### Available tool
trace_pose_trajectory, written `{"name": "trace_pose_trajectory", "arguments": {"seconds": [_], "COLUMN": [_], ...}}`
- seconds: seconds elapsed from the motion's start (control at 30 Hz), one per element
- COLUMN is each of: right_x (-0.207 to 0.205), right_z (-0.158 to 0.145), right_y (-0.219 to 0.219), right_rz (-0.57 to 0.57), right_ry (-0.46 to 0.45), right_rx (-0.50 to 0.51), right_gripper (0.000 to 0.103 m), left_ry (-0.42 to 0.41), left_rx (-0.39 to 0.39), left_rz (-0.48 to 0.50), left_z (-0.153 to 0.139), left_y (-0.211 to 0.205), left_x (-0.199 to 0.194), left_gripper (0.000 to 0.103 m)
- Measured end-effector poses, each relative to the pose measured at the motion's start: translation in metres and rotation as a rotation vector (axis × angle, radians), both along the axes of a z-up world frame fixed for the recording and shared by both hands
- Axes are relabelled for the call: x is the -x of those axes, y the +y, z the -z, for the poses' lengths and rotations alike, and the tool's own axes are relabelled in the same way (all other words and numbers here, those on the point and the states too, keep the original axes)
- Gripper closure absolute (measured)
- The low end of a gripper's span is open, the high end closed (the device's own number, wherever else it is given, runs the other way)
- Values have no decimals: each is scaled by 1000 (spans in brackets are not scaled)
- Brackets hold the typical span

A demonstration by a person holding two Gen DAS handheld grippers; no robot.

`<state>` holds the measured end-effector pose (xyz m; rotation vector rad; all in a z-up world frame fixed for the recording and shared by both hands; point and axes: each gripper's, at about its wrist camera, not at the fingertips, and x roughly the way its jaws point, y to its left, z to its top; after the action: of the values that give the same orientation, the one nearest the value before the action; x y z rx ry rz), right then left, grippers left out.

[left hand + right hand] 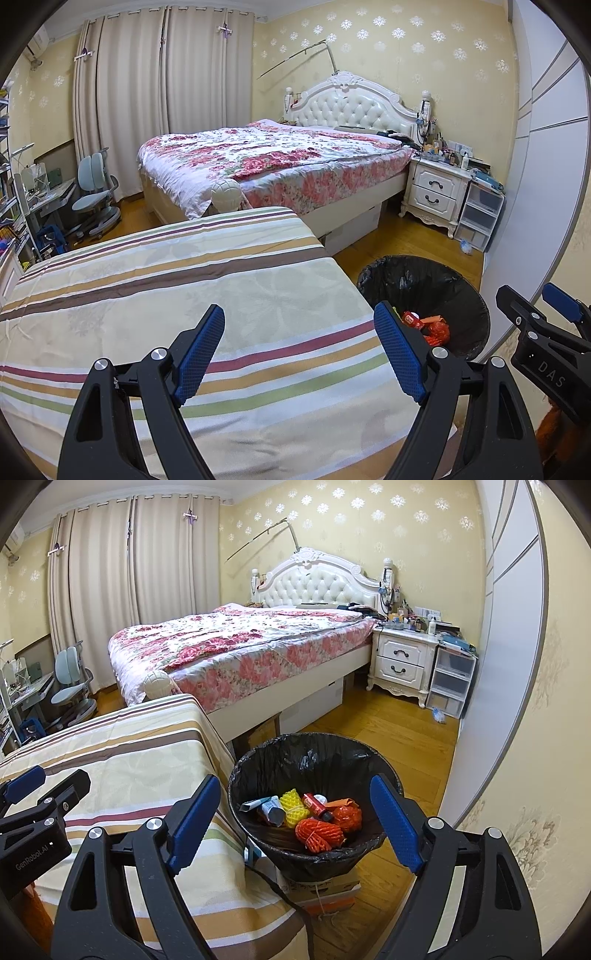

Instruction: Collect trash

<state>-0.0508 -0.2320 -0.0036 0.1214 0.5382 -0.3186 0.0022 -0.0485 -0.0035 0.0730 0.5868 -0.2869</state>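
Observation:
A black-lined trash bin stands on a cardboard box beside the striped table. It holds orange foam nets, a yellow foam net, a red can and a tube. My right gripper is open and empty, just above the bin's near side. My left gripper is open and empty above the striped tablecloth. The bin shows to its right, with red trash inside. The right gripper also shows at the right edge of the left wrist view.
A bed with a floral cover stands behind the table. A white nightstand and clear plastic drawers stand by the white wardrobe. A desk chair is at far left. Wooden floor lies around the bin.

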Motion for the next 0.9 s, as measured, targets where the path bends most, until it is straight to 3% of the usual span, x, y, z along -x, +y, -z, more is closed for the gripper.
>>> {"name": "trace_pose_trajectory", "arguments": {"seconds": [0.9], "right_x": [1], "right_z": [0], "right_y": [-1], "right_rz": [1], "right_ry": [3], "right_rx": [-1], "right_gripper": [22], "left_ry": [2], "left_rx": [0], "left_rz": [0], "left_z": [0], "left_y": [-1], "left_x": [1], "left_gripper": [23]}}
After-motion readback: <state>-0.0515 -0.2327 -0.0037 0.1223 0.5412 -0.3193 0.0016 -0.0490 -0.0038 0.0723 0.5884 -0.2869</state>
